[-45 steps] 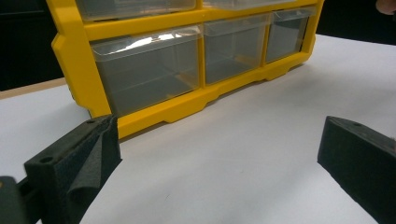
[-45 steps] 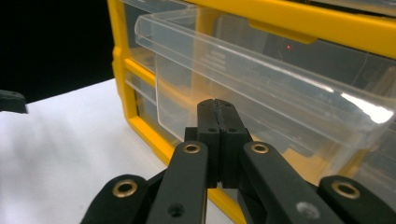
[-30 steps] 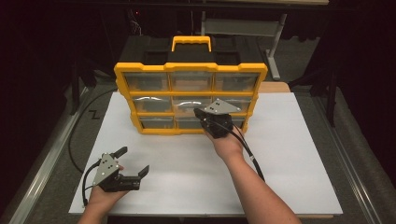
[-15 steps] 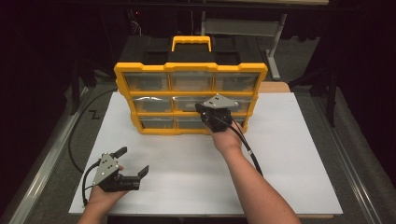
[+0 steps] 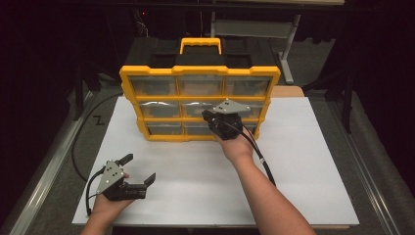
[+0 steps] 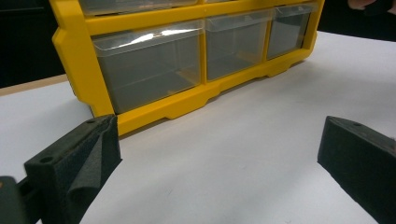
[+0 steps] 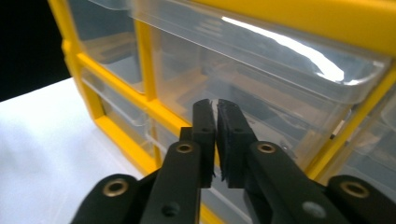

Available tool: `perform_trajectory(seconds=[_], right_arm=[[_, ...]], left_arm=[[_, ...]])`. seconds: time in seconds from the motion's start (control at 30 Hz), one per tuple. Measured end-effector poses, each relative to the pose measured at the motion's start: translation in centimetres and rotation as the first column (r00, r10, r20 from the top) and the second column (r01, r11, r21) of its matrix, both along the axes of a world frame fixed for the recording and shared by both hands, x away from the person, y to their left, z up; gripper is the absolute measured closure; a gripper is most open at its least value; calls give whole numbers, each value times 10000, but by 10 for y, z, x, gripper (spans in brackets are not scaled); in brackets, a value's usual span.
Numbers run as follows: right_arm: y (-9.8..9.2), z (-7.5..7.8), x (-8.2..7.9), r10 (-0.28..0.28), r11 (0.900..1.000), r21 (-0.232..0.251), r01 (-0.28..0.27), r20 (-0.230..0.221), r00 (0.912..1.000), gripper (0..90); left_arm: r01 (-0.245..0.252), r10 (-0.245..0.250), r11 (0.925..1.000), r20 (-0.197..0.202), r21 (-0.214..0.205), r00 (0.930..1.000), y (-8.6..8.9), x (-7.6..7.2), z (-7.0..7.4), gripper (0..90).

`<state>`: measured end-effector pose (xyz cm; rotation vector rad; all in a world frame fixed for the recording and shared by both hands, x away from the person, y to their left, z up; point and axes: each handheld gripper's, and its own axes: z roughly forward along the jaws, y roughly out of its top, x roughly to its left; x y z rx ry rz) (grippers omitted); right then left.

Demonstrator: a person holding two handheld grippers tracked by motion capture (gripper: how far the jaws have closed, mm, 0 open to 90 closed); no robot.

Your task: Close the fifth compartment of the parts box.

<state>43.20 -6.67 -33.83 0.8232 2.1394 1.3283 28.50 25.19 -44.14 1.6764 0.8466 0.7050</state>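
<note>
A yellow organizer (image 5: 200,71) with clear drawers in three rows stands upright at the back of the white table top (image 5: 303,161). My right gripper (image 5: 209,117) is held against the front of a clear middle drawer (image 7: 261,93). In the right gripper view its jaws (image 7: 216,109) stand almost together with only a thin slit, having just been opening slightly, and nothing shows between the pads. My left gripper (image 5: 139,168) rests low at the near left, jaws wide open and holding nothing, facing the organizer's bottom row (image 6: 149,70) from a distance.
A black case with a yellow handle (image 5: 200,45) sits behind the organizer. Cables (image 5: 262,161) trail from both grippers. The table's front edge (image 5: 215,224) runs close to the person's forearms. A metal rail (image 5: 49,166) borders the left side.
</note>
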Motion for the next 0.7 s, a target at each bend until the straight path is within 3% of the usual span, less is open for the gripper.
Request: perform_trajectory(seconds=[0.2, 0.43, 0.53, 0.7], right_arm=[[-7, 9, -12, 248, 9996, 139, -246, -158, 9996, 638], [-18, 4, -26, 675, 9967, 468, -657, -373, 9970, 287], [-20, -1, -31, 796, 9956, 511, -781, -282, 9964, 34], [-23, -12, -40, 461, 9983, 366, -457, -110, 9989, 5]], left_arm=[[-19, 19, 10000, 20, 58, 10000, -1, -1, 0, 2], [-64, 63, 10000, 29, 63, 10000, -1, 0, 0, 2], [-93, 93, 9999, 24, 61, 10000, -1, 0, 0, 2], [-113, 113, 9999, 1, 49, 9999, -1, 1, 0, 2]])
